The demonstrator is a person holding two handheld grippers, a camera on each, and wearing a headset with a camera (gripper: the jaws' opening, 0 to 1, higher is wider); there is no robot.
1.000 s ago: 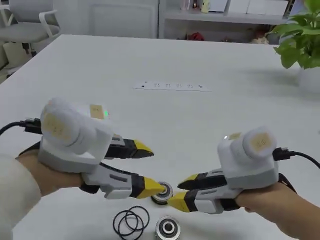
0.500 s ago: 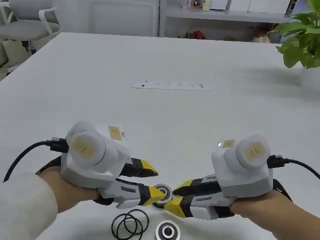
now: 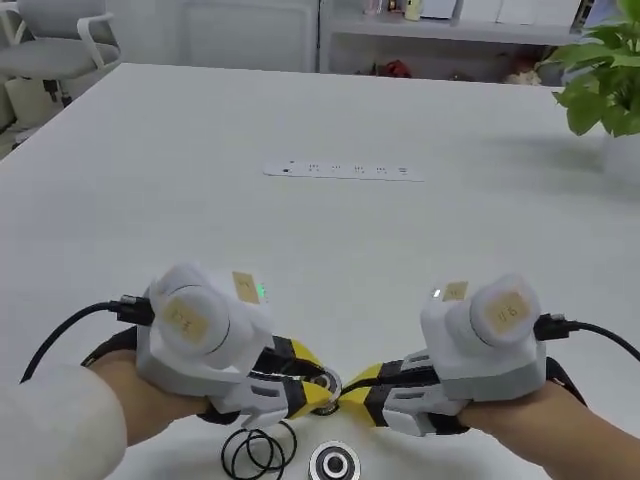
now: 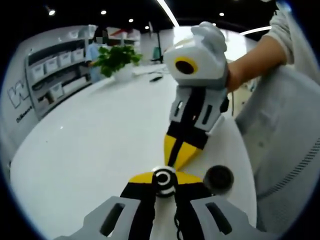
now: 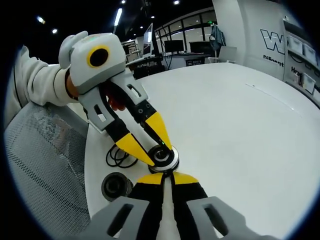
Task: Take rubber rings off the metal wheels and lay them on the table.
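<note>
The left gripper [image 4: 163, 175] was seen clamped on a small metal wheel [image 4: 163, 182], which was pinched between its yellow tips close to the white table [image 3: 330, 250]. The right gripper [image 5: 168, 176] was held nose to nose with it. Its jaws were pressed together and its tips were set against the wheel's rim; whether a ring was caught between them could not be told. Both grippers were held low and nearly level and pointed inward at each other. Each was grasped from behind, by the left hand [image 3: 140, 402] and the right hand [image 3: 522, 420]. Loose rubber rings [image 3: 258, 450] were laid overlapping on the table just beside the left gripper, and a second wheel [image 3: 335, 463] was seen near them. Farther off, a power strip [image 3: 340, 171] was set flat in the tabletop, and a plant [image 3: 600, 85] was seen at the far right.
</note>
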